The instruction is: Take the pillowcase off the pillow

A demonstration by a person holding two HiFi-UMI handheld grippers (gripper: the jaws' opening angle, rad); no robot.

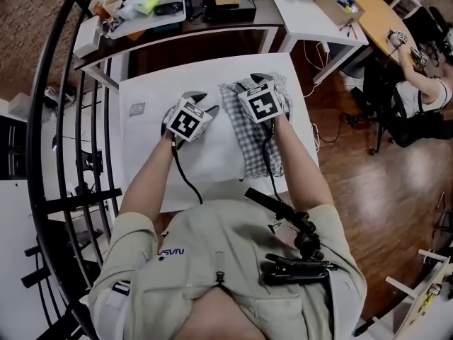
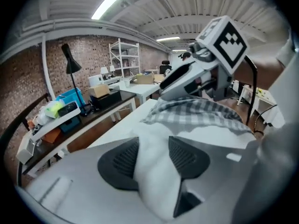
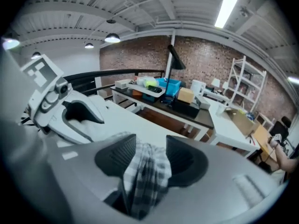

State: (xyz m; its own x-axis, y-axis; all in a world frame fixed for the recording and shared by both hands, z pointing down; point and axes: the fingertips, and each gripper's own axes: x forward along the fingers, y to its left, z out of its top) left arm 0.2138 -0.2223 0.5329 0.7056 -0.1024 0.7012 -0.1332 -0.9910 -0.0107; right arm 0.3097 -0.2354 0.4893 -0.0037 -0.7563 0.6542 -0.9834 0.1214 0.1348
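Note:
A white pillow (image 1: 212, 151) lies on the white table (image 1: 141, 161), with the grey checkered pillowcase (image 1: 258, 144) bunched over its right end. My left gripper (image 1: 192, 101) is over the pillow's bare left part. In the left gripper view its jaws (image 2: 154, 155) pinch a fold of white pillow (image 2: 159, 190), with the pillowcase (image 2: 196, 111) and the right gripper (image 2: 187, 78) just beyond. My right gripper (image 1: 260, 82) is over the pillowcase's far end. In the right gripper view its jaws (image 3: 150, 160) stand wide with checkered pillowcase (image 3: 145, 178) bunched loosely between them; the left gripper (image 3: 79, 118) is close by.
A dark table (image 1: 233, 21) beyond the white one carries a tray, boxes and clutter. A white desk (image 1: 311, 9) stands at the back right. A seated person (image 1: 417, 98) is at the far right. A black curved railing (image 1: 64, 154) runs along the left.

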